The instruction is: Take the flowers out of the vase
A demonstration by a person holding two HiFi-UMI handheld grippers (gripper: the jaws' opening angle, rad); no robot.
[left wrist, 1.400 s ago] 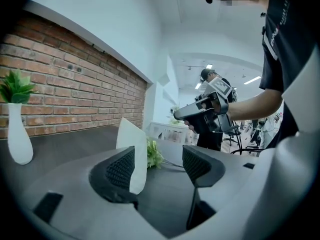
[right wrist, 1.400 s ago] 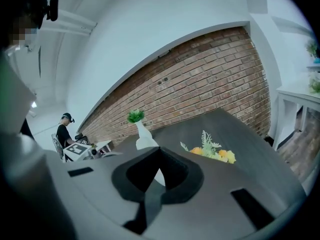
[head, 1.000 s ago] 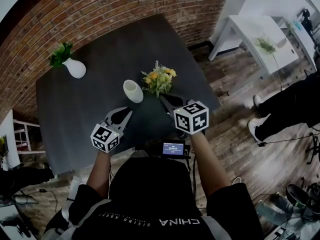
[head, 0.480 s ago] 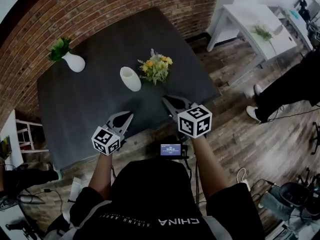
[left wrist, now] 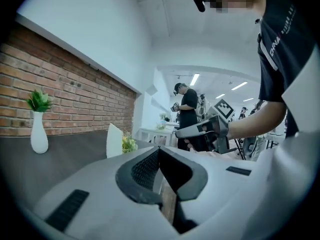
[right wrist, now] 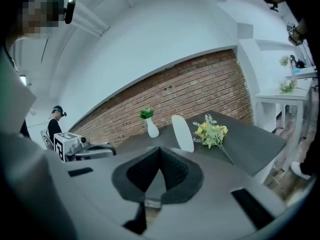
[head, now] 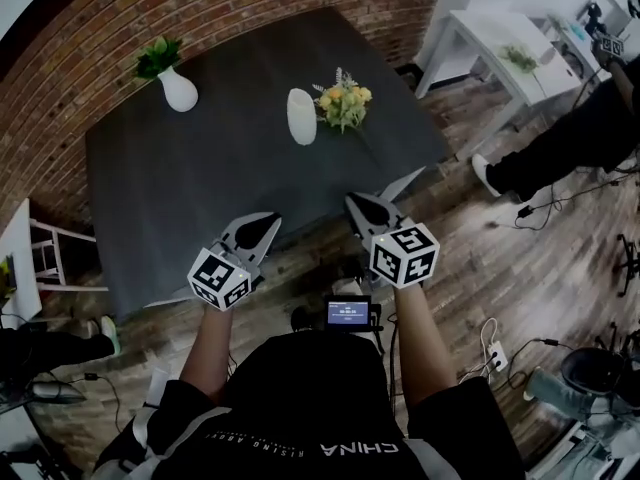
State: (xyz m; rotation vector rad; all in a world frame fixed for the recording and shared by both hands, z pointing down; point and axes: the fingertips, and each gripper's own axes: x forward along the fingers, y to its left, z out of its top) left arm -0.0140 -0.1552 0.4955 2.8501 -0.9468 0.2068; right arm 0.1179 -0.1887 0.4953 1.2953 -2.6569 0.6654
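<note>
Flowers (head: 345, 101) are laid on the worktop (head: 200, 188) beside the vase (head: 301, 116); left claw (head: 266, 225) and right claw (head: 357, 205) are closed, empty, and should be held clear.

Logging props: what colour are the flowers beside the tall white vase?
Yellow flowers with green leaves, clearest in the right gripper view.

On the tabletop (head: 200, 188), the vase (head: 301, 116) stands toward the far right corner, with the flowers (head: 344, 101) lying just beside it on its right. A second vase with a plant (head: 178, 90) stands near the far left corner. The left gripper (head: 263, 225) and right gripper (head: 357, 206) are side by side at the near edge, well apart from both vases.
</note>
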